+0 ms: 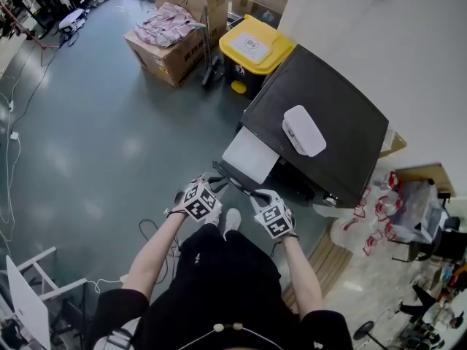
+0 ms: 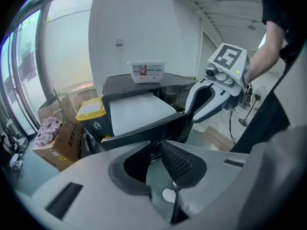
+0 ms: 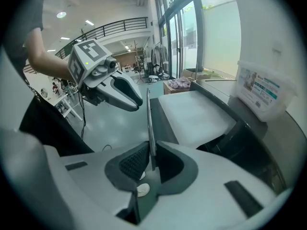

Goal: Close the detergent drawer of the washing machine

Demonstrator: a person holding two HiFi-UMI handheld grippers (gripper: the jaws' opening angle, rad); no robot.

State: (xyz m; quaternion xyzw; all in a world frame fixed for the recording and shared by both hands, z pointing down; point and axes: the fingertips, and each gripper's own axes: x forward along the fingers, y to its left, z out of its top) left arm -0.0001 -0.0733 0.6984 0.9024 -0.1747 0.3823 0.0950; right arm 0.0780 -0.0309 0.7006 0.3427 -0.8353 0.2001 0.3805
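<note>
The black washing machine has its detergent drawer pulled out toward me, pale inside, with a thin dark front panel. In the head view, my left gripper is at the panel's left end and my right gripper at its right end. In the left gripper view the left gripper stands with a gap between its pads, and the panel is just past the fingertips. In the right gripper view my right gripper is shut on the panel's edge.
A white lidded box sits on the machine's top. Beyond the machine stand a yellow-lidded black bin and cardboard boxes. Plastic bags lie to the right, a white chair at lower left, and cables trail on the floor.
</note>
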